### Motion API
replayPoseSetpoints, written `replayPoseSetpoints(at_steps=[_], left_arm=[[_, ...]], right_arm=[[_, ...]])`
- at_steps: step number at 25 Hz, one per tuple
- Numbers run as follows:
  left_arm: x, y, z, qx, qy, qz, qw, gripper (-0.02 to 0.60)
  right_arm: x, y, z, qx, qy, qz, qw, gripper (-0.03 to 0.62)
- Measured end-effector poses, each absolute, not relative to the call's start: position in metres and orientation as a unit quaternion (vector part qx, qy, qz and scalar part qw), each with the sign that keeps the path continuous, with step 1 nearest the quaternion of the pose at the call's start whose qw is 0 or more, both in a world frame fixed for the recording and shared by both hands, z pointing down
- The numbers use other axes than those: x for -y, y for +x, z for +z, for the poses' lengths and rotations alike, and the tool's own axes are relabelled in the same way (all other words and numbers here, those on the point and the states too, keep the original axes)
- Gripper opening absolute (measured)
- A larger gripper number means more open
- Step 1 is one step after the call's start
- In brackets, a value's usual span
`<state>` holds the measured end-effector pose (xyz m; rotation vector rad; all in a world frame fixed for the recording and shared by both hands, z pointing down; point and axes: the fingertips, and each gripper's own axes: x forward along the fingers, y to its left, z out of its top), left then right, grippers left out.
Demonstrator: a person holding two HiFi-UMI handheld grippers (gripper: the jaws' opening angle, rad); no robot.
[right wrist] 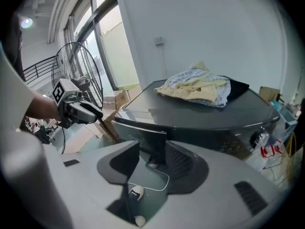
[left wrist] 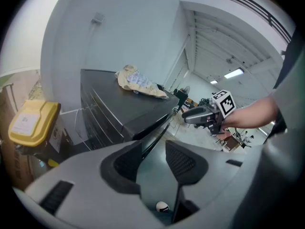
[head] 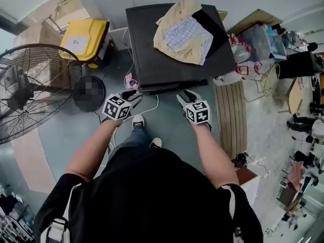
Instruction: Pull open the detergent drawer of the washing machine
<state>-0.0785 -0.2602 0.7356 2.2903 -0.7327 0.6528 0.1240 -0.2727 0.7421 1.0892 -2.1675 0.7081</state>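
Fingers (right wrist: 183,162) of the right gripper (right wrist: 152,150) stand wide apart and hold nothing. Through the gap between them show only the grey-green floor (right wrist: 148,171), a thin white cable (right wrist: 166,179) and the toe of a shoe (right wrist: 136,192). Straight beyond their tips, a little to the left, sits what I take to be the detergent drawer (right wrist: 140,131). It is a lighter rectangular panel at the top left of the front of the dark grey box-shaped washing machine (head: 152,39), and no handle recess can be made out on it. Its long axis runs left to right along the top edge of the front face, so the pull would come toward the near side, toward the person.

The left gripper (left wrist: 155,150) is likewise open and empty, its fingers apart over bare floor. It looks at the machine's left front corner, whose edge slants down behind the left finger.

In the head view both grippers hang just near of the machine's front edge, apart from it. The left one is by the left corner and the right one is right of the middle. By that picture the left gripper seems closer to the drawer's end of the front, while the right one is aimed more squarely at the panel. Which is truly nearer I cannot tell.

Both forearms reach forward on either side of the body, each gripper tilted forward and down with its marker cube uppermost. A heap of pale yellow and checked cloth (head: 182,32) lies on the machine's top toward the far right, clear of the front.
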Motion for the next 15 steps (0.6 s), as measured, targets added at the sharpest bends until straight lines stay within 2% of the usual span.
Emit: replayPoseSetpoints(at_steps=[15], left_arm=[[0.274,-0.065,0.774,0.276,0.863,0.27,0.326,0.163]], right_arm=[[0.298,0.116,0.765,0.825,0.385,0.264,0.317,0.186]])
